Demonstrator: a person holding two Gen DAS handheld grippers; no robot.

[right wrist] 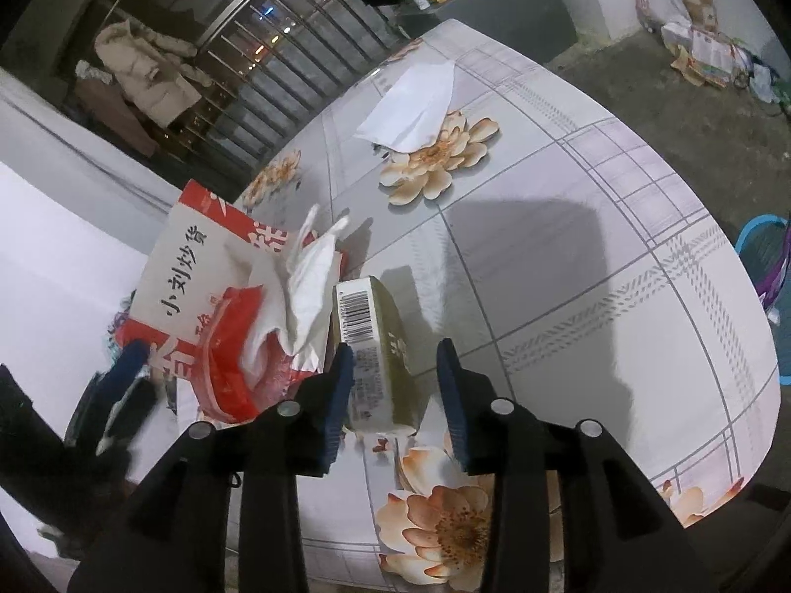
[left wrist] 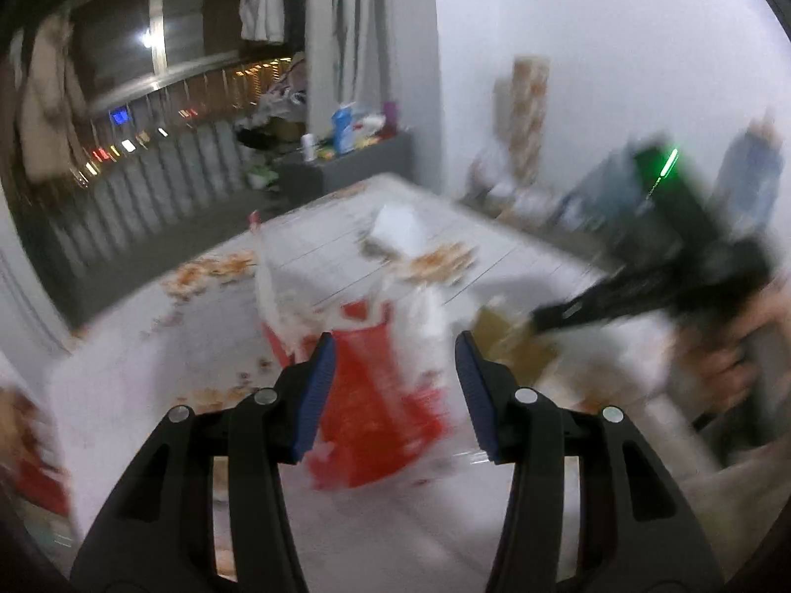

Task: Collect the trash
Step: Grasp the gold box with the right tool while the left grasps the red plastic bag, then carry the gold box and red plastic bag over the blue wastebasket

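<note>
The box [right wrist: 375, 360], olive and cream with a barcode on its near end, lies on the tabletop [right wrist: 568, 296] between the spread fingers of the right tongs [right wrist: 395, 385]. Its long axis runs along the fingers, barcode end pointing away from the camera. The left finger hides the box's lower left side; whether it touches the box cannot be told, and the right finger stands clear of it. In the left wrist view the box [left wrist: 514, 341] is only a brown smear under the right tongs [left wrist: 544, 318].

Just left of the box sits the bag [right wrist: 207, 306], red and white with printed characters, its mouth open toward the box. A crumpled tissue [right wrist: 301, 296] sticks out of it and leans against the box's barcode end. The left tongs [left wrist: 395, 390] are open, with the bag [left wrist: 375, 395] blurred between the fingers. In the right wrist view the left tongs [right wrist: 126, 365] sit at the bag's lower left edge, blurred and partly cut off.

Beyond the box, well apart from it, a flat white paper [right wrist: 410, 108] lies on the tabletop.
</note>
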